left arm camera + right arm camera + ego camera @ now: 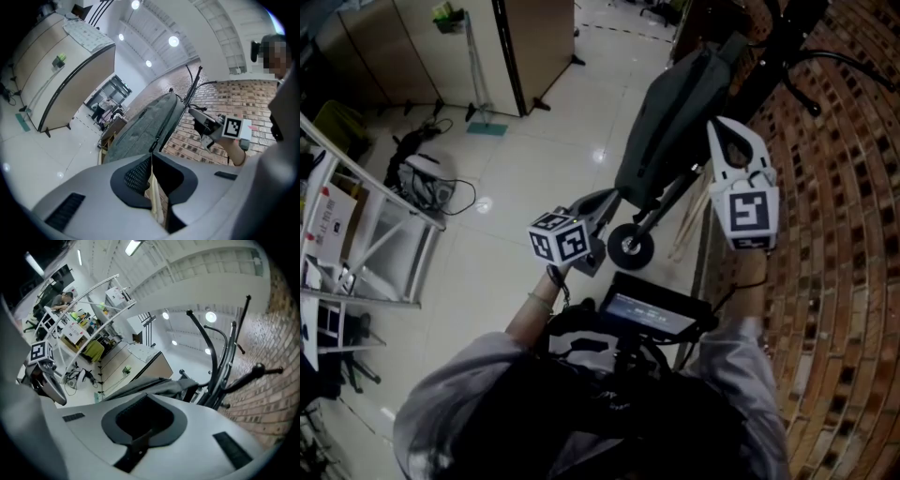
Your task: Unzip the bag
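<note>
Where the bag hung: the grey bag (pixel 670 122) drooped from a black stand (pixel 773 61) against the brick wall (pixel 834 281), at the right edge of the floor (pixel 534 141). Hanging left it upright, with its long side open to both hands.
Zip: a dark zip line (pixel 165 126) ran up the bag's side in the left gripper view. It looked closed along the stretch that showed, and the puller could not be picked out for certain.
Left gripper: the left gripper (pixel 152 171) had its jaws pressed together on nothing. It was aimed at the bag's lower part, near it but apart, probably placed there to steady the fabric.
Right gripper: the right gripper (pixel 140 437) likewise had its jaws pressed together and empty. It was held higher, between the bag and the brick wall, likely so as to reach the puller.
Step judged: approach only; the unzipping had not begun.
Writing: each gripper's cube (pixel 560 237) bore black-and-white square markers but no letters. A dark device (pixel 649 314) at the person's chest showed a faint lit strip, unreadable. Papers (pixel 333 220) on the white rack (pixel 384 202) at the floor's left edge were too small to read. No brand showed on the bag.
</note>
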Demonstrator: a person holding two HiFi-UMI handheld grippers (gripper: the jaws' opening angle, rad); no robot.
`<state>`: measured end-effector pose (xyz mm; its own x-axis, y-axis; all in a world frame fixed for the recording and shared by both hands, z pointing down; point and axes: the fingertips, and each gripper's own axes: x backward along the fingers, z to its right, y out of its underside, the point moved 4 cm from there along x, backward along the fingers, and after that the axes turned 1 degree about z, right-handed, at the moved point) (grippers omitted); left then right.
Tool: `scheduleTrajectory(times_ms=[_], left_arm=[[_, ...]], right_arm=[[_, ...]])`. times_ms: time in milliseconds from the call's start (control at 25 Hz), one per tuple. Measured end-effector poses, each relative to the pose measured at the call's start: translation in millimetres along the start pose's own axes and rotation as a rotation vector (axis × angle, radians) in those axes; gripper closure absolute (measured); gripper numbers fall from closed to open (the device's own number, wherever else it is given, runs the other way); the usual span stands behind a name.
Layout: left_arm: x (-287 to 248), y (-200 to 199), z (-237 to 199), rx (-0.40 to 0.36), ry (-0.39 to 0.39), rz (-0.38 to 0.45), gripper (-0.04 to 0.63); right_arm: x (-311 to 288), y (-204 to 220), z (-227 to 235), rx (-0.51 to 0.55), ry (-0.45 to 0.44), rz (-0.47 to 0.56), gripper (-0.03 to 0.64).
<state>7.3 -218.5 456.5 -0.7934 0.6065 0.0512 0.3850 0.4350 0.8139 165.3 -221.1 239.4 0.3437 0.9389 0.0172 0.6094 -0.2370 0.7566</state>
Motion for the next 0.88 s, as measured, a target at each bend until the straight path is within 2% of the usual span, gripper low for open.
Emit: scheduleTrajectory(times_ms=[280,400,560,640,880], left_arm=[[-1,-13,14,-0.098,-0.06,0.016,0.583],[-4,-11,24,-0.116,-0.07,0.016,0.583],[-7,-1,35,-0.114,-0.075,0.004,0.583],[-6,5,39,-0.117,-0.082,-0.005,0.583],[1,16,51,-0.123,-0.098,-0.015,0.583]], right_arm=[[45,70,-66,-0.288,0.012,-0.091,0.607],[58,94,-88,-0.421,0.027,-0.094,0.607],[71,118,-113,-0.489,0.015,-0.12,0.608],[79,121,-124,-0.531,0.016,-0.143,0.609],[93,122,-144,-0.597,-0.004,-0.128,0.609]])
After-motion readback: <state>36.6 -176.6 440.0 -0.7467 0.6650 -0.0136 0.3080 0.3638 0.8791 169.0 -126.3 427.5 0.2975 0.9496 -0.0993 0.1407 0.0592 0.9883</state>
